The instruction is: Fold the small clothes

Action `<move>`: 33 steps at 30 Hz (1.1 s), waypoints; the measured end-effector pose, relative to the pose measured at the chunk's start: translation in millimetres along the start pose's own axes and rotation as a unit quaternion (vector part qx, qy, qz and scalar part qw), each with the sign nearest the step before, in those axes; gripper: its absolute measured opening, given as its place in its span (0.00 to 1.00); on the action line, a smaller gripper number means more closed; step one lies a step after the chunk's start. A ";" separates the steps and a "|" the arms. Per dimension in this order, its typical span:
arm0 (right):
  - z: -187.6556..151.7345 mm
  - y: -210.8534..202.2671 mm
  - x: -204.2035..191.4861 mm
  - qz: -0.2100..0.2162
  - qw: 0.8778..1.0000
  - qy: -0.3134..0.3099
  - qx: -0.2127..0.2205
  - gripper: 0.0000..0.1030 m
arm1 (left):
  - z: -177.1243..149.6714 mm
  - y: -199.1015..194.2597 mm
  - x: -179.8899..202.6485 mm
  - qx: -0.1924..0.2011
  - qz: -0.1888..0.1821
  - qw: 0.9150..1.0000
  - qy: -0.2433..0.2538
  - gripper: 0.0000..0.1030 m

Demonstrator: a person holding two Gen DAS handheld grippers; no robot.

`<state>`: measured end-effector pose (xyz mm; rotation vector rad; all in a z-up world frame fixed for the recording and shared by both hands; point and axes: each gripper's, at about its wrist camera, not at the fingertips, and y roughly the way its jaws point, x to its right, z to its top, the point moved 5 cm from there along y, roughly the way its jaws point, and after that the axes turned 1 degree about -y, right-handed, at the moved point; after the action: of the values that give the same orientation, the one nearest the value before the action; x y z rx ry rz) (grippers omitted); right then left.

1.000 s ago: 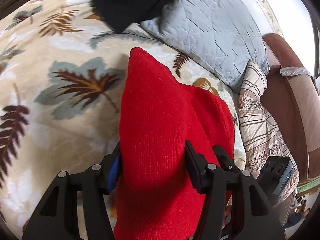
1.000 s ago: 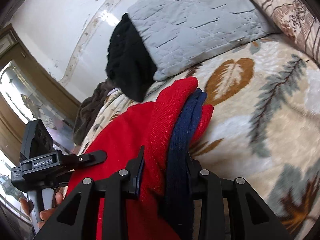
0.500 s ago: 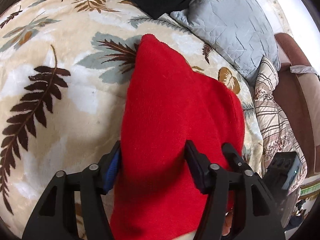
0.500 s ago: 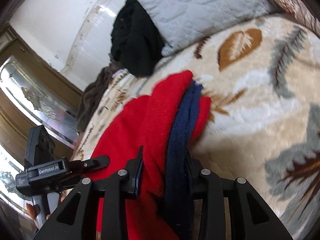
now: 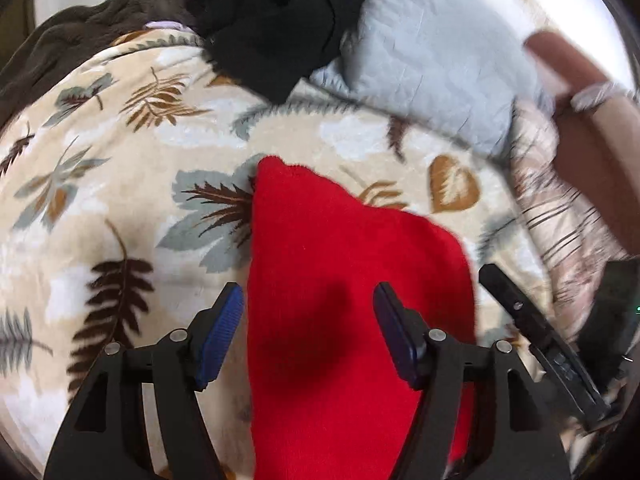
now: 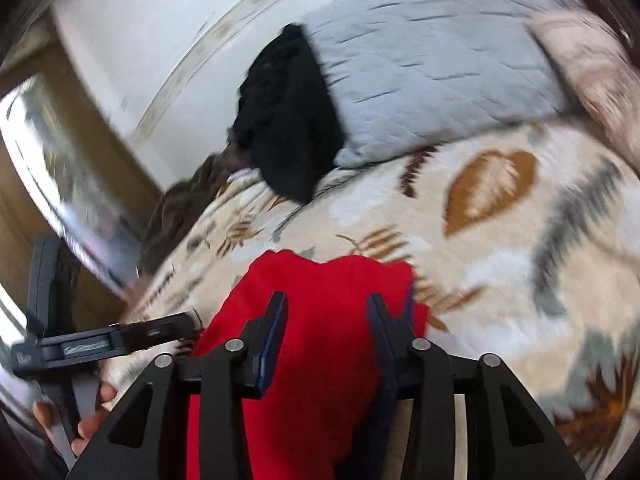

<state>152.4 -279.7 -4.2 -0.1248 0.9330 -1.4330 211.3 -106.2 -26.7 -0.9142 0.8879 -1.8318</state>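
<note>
1. Now the red knit garment point(image 5: 340, 280) lies on the bed, on a cream blanket point(image 5: 120, 160) printed with brown, grey and tan leaves.
2. Its long axis runs away from both cameras toward the pillows; the far end narrows to a rounded corner on the left, and the far edge slopes down to the right.
3. Seen from the right wrist, the same garment point(image 6: 320, 320) is bright red, finely ribbed and lies in folded layers, with a dark navy strip of cloth point(image 6: 380, 420) showing along its right edge.
4. The left claw point(image 5: 308, 332) is spread: its blue-padded fingers point(image 5: 220, 332) stand to either side of the red fabric, with a visible gap at the left pad. Whether the right pad touches the cloth I cannot tell.
5. The right claw point(image 6: 326, 340) is also spread, its fingers point(image 6: 272, 336) standing apart over the red fabric and not pinching it; the navy strip runs past the right finger.
6. A grey quilted pillow point(image 5: 432, 60) lies at the head of the bed, with a black garment point(image 5: 280, 20) heaped beside it and partly on the blanket.
7. A dark brown throw point(image 5: 80, 48) lies bunched at the far left edge.
8. A striped patterned pillow point(image 5: 560, 220) lies at the right, blurred.
</note>
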 end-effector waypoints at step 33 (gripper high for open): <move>-108.9 -28.3 -6.6 -0.068 0.988 -0.077 -0.113 0.31 | -106.7 3.6 -19.4 -0.042 0.043 0.997 0.053 0.93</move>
<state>64.9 -230.6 -55.8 -0.4696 0.9713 -1.4170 128.0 -68.1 -84.7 -0.8228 1.0604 -1.7927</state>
